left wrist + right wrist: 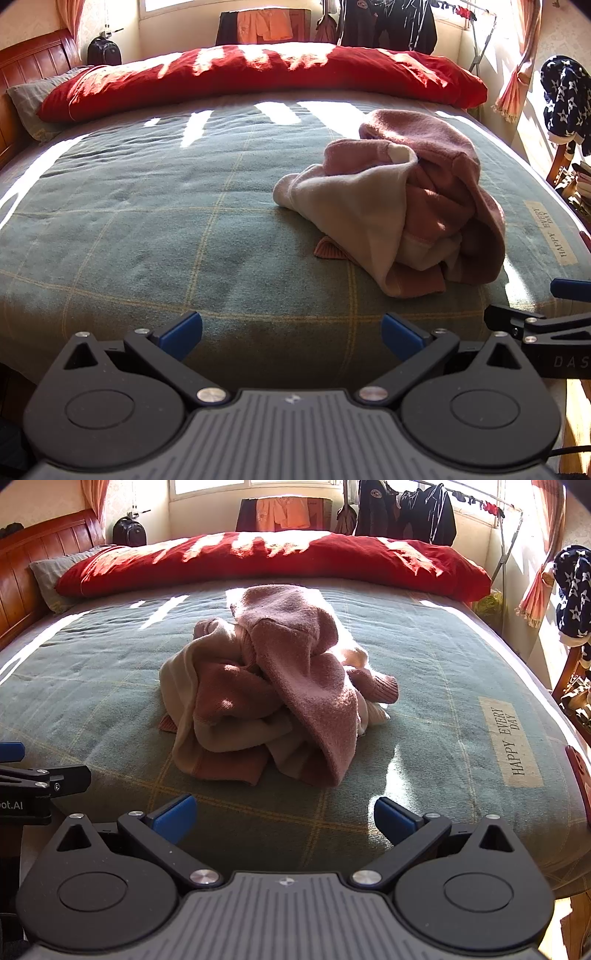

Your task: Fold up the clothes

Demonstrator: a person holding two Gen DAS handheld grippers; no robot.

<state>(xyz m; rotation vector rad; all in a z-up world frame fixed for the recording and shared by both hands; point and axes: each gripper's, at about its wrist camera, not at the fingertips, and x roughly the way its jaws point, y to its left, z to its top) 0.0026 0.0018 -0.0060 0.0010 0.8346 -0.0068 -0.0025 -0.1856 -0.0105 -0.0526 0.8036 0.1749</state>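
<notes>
Pink sweater (266,686) crumpled on bed (424,657). Left tongs (291,338) and right tongs (284,818) spread wide, holding nothing.

Crumpled garment (269,686) on the bed (110,686), quilt (273,559) bunched behind it along the far edge, pillow (51,576) at far left by the headboard (33,554), both grippers apart at the near edge, left gripper (291,338), right gripper (285,816)
</notes>
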